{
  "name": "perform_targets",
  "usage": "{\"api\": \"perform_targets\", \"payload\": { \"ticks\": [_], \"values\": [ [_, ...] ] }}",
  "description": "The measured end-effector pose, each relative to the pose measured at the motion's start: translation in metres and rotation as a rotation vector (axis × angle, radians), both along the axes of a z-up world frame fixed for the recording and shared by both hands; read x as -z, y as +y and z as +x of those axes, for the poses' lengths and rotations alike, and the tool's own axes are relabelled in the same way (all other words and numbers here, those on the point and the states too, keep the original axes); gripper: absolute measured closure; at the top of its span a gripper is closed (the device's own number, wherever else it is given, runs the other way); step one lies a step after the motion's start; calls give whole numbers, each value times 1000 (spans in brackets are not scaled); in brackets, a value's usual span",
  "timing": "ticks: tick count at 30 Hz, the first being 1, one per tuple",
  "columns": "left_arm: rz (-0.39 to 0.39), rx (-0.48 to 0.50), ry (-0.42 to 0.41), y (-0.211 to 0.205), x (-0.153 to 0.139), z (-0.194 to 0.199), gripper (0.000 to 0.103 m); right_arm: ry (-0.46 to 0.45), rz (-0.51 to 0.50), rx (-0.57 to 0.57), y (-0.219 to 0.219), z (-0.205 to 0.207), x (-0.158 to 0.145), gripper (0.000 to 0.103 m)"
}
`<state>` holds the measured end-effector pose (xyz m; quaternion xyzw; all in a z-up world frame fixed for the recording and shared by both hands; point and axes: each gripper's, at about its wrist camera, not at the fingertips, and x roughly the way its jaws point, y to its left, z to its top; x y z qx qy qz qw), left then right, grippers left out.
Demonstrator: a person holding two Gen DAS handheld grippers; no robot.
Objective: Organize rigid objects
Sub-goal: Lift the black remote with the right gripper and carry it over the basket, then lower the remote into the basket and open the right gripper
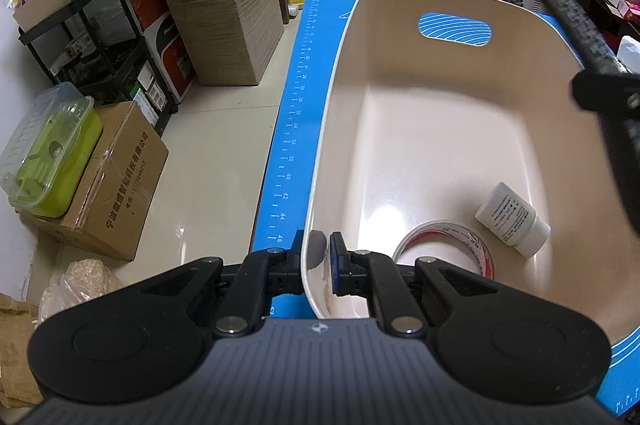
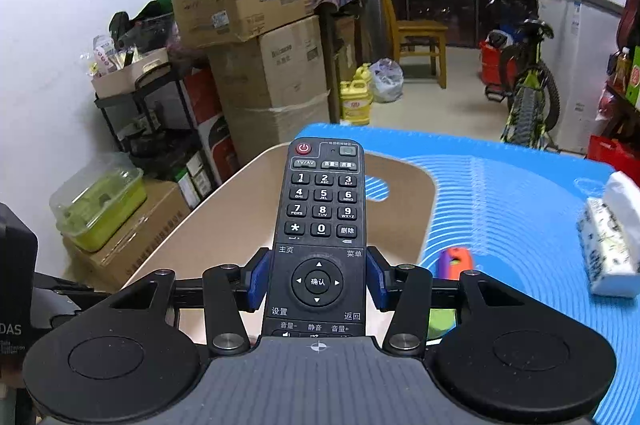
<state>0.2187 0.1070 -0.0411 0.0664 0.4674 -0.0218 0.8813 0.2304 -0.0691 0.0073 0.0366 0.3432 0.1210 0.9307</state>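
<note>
Home storage room, stacked cardboard boxes, bicycle, wooden chair

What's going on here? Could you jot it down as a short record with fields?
setting: cluttered storeroom, blue mat on a table
container: beige bin on the mat
already in bin: tape roll; white bottle lying on its side
left gripper: fingers clamped on the bin's near rim
right gripper: fingers clamped on a black remote control, held above the bin
still on mat: tissue pack; orange and purple item
</note>
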Motion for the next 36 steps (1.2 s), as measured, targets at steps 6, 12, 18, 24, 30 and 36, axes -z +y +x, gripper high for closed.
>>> {"api": "perform_targets", "payload": {
  "ticks": [6, 12, 18, 24, 30, 36],
  "values": [
    [4, 1, -2, -2, 0, -1, 90, 50, -39, -42, 22, 5, 19, 48],
    [2, 1, -1, -1, 0, -1, 90, 115, -100, -94, 42, 10, 41, 48],
    [6, 2, -1, 0, 0, 0, 90, 188, -149, -140, 57, 15, 58, 48],
    [2, 7, -4, 0, 0, -1, 90, 287, -224, -190, 70, 16, 73, 48],
    [5, 6, 0, 0, 0, -1, 90, 290, -218, -186, 72, 17, 68, 48],
    [1, 9, 2, -1, -2, -1, 90, 234, -163, -174, 58, 13, 52, 41]
  ]
}}
